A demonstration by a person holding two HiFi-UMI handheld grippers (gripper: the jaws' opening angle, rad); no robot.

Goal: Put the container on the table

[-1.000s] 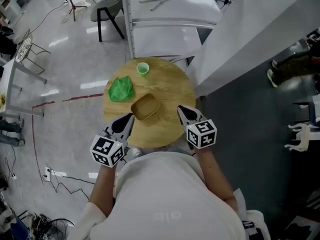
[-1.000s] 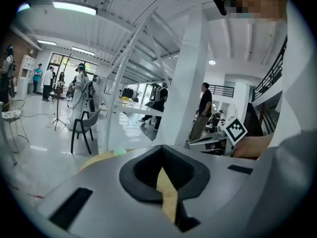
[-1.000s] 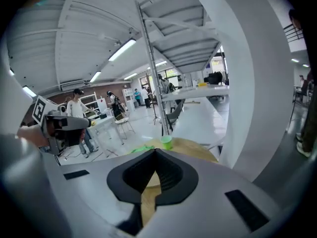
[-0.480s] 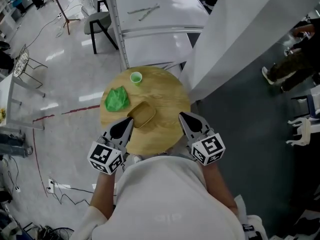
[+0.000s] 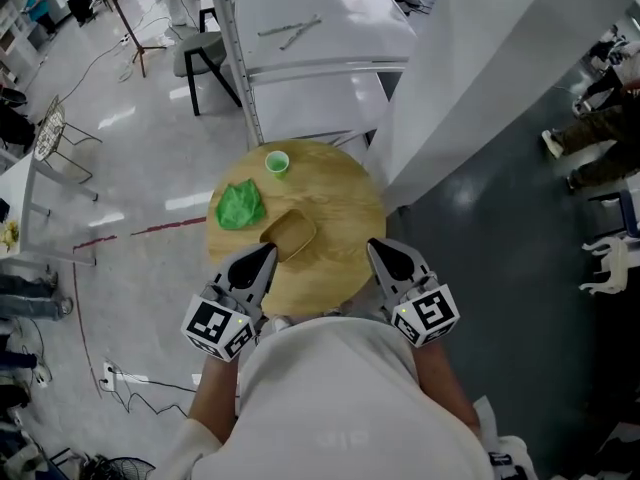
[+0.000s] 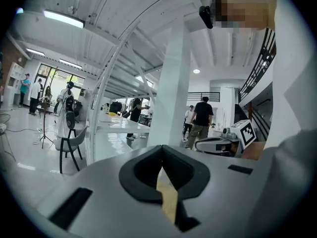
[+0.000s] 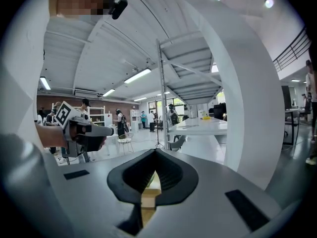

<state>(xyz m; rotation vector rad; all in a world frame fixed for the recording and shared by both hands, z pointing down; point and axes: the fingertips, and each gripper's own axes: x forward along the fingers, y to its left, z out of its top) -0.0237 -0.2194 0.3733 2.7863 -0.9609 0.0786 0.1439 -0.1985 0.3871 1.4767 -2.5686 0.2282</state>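
Note:
A brown shallow container [image 5: 288, 235] rests on the round wooden table [image 5: 340, 203], near its front edge. My left gripper [image 5: 267, 252] is shut and empty, its tips just left of the container's near corner and apart from it. My right gripper [image 5: 376, 246] is also shut and empty, over the table's front right edge, well right of the container. In the left gripper view the left gripper [image 6: 162, 152] has its jaws together, with a strip of wood showing below. The right gripper [image 7: 155, 155] looks the same in the right gripper view.
A crumpled green thing [image 5: 240, 206] and a small green cup [image 5: 277, 162] sit on the far left part of the table. A white shelf unit [image 5: 310, 38] stands behind, a white slanted structure [image 5: 470, 78] to the right, and a chair [image 5: 205, 53] at the back left.
The container has stayed in place on the table. Both grippers have drawn back a little toward me, the right one more, and both stay shut.

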